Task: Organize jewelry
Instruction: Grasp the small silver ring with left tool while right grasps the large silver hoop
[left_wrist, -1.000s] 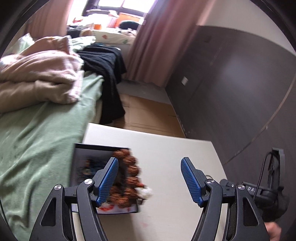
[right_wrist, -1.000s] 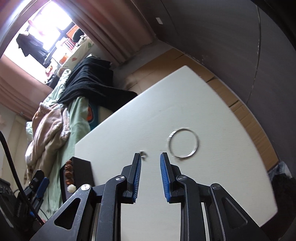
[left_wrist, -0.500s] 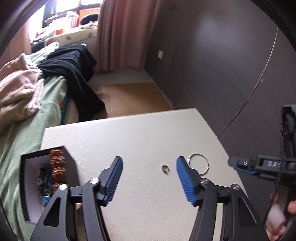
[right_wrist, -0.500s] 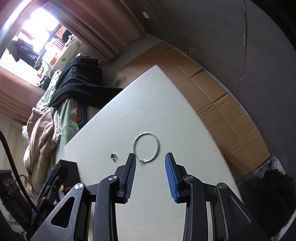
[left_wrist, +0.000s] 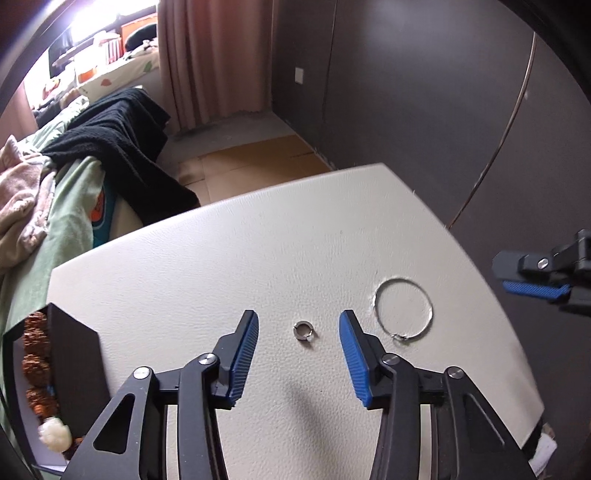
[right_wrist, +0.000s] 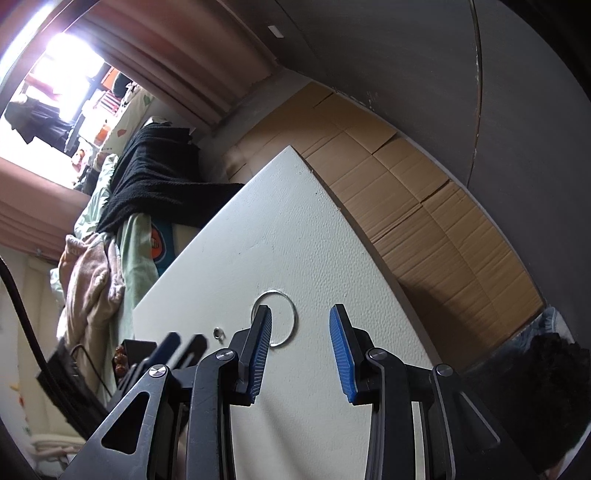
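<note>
Hovering over the counter (left_wrist: 221, 258), left gripper (left_wrist: 298, 345) has its fingers (left_wrist: 242, 356) spread wide, empty, with the ring (left_wrist: 303, 330) lying flat on the surface between the tips, touching neither.

Bangle (left_wrist: 403, 309): thin silver hoop, flat on the counter just right of the ring, beside the left gripper's right finger; its clasp ends sit on the near side.

Right gripper (right_wrist: 300, 347): fingers also spread, holding nothing. In its own view the bangle (right_wrist: 291, 314) lies partly behind the left finger tip rather than between the two.

Box (left_wrist: 74, 354): black, open, at the counter's left edge, well left of the ring. Brown beads (left_wrist: 35, 363) and a white bead (left_wrist: 54, 434) already lie inside.

Step in hand, by my reading: picking up the ring with the left gripper; ring and bangle are what remain loose.

Next move calls for lowering until the tips meet the counter either side of the ring, then closing slowly. The ring is small and lies flat, so it could skid or flip out of a fast pinch. After that, carry left to the box.
</note>
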